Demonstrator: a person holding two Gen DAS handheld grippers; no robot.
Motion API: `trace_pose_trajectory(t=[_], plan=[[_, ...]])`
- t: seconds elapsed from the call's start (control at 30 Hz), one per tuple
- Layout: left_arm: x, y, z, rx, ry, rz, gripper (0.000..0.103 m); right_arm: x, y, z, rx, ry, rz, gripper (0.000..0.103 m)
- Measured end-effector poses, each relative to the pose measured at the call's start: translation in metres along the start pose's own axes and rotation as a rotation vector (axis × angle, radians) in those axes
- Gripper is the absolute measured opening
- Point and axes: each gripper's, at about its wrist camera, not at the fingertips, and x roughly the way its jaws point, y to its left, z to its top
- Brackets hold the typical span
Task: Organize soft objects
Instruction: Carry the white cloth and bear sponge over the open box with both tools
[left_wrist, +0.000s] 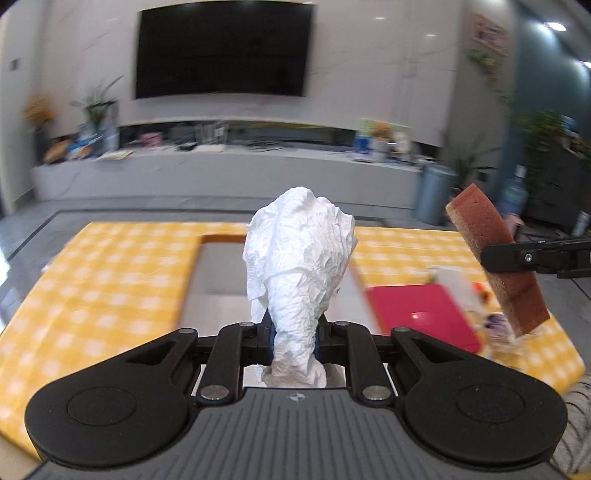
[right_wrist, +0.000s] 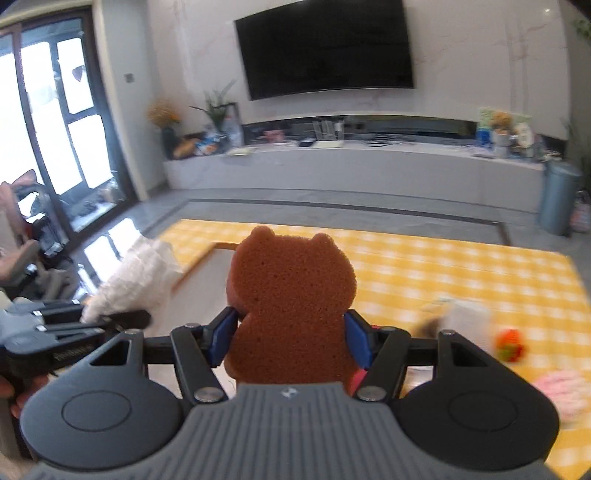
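My left gripper (left_wrist: 294, 341) is shut on a crumpled white paper towel (left_wrist: 300, 266), which stands up above a wood-rimmed tray (left_wrist: 221, 239) on the yellow checked tablecloth (left_wrist: 110, 280). My right gripper (right_wrist: 291, 339) is shut on a brown bear-shaped sponge (right_wrist: 291, 295), pinched at its sides by the blue pads. The sponge (left_wrist: 496, 258) and the right gripper's fingers (left_wrist: 517, 254) show edge-on at the right of the left wrist view. In the right wrist view the paper towel (right_wrist: 136, 284) and the left gripper (right_wrist: 118, 319) sit at the left.
A red flat board (left_wrist: 424, 314) lies right of the tray with blurred small items beyond it. A small orange object (right_wrist: 509, 345), a pink soft item (right_wrist: 565, 395) and a pale container (right_wrist: 465, 314) lie on the cloth at right. A TV wall and low console stand behind.
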Motion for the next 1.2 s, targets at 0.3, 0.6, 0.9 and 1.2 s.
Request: trace_pose_trajectory(t=[0.3, 0.6, 0.9, 1.2], plan=[[0.022, 0.020, -0.016, 0.057, 0.101, 0.143, 0.020, 0.094, 0.068, -0.013, -0.041, 0.131, 0.044, 0.063], [0.025, 0.029, -0.032, 0.113, 0.159, 0.254, 0.023, 0.161, 0.083, -0.031, -0.050, 0.261, -0.033, 0.062], [0.029, 0.039, -0.030, 0.090, 0.162, 0.249, 0.035, 0.186, 0.093, -0.037, -0.026, 0.300, -0.070, 0.062], [0.007, 0.015, -0.035, 0.270, -0.065, 0.332, 0.098, 0.180, 0.085, -0.036, 0.001, 0.287, -0.088, 0.062]])
